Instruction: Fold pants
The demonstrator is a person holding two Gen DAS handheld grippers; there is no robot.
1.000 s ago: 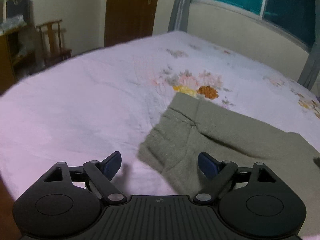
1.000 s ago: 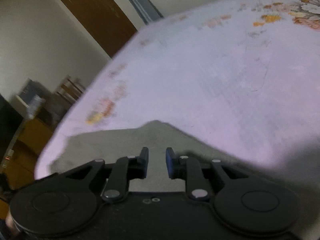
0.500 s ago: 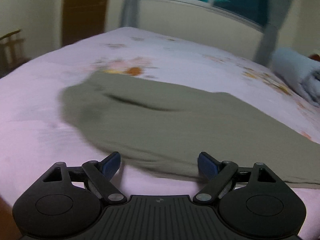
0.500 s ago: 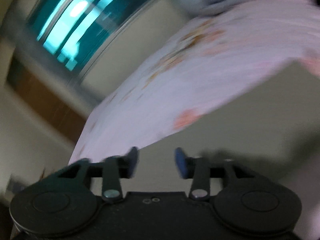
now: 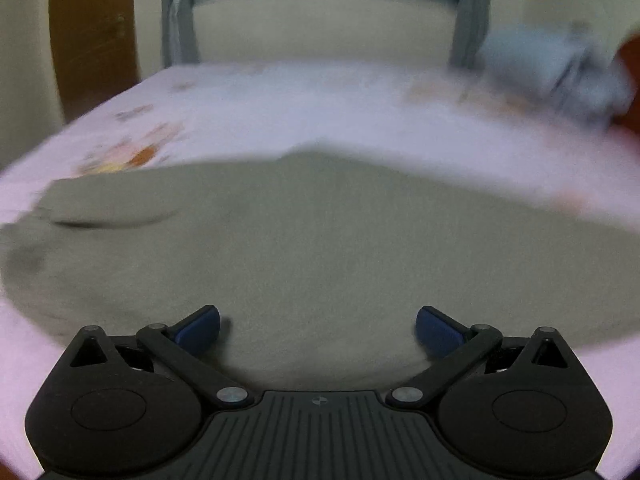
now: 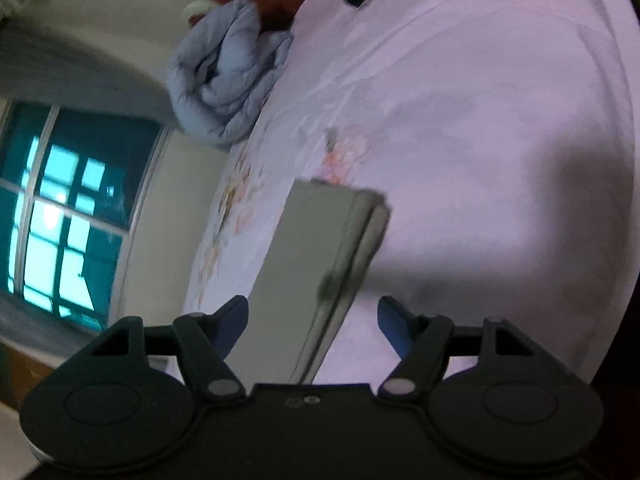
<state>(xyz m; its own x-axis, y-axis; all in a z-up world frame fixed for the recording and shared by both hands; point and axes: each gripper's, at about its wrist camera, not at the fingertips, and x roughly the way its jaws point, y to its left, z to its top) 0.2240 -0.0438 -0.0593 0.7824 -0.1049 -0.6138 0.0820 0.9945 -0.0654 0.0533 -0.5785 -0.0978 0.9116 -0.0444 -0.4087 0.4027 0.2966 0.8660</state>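
Olive-green pants (image 5: 304, 240) lie flat across the pink floral bed sheet (image 5: 280, 120), the waist end at the left. My left gripper (image 5: 318, 326) is open and empty, low over the near edge of the pants, its blue pads apart. In the right wrist view, which is rolled sideways, the leg end of the pants (image 6: 316, 248) shows stacked layers at its edge. My right gripper (image 6: 312, 318) is open and straddles that edge without holding it.
A rolled grey-blue blanket (image 6: 228, 76) lies at the head of the bed, also in the left wrist view (image 5: 556, 76). A window (image 6: 60, 208) and curtains (image 5: 178, 12) stand behind the bed, a brown door (image 5: 94, 36) at the left.
Both views have swung right along the bed. My left gripper moved from the waist corner to over the middle of the pants. My right gripper opened wider and rolled sideways at the leg end.
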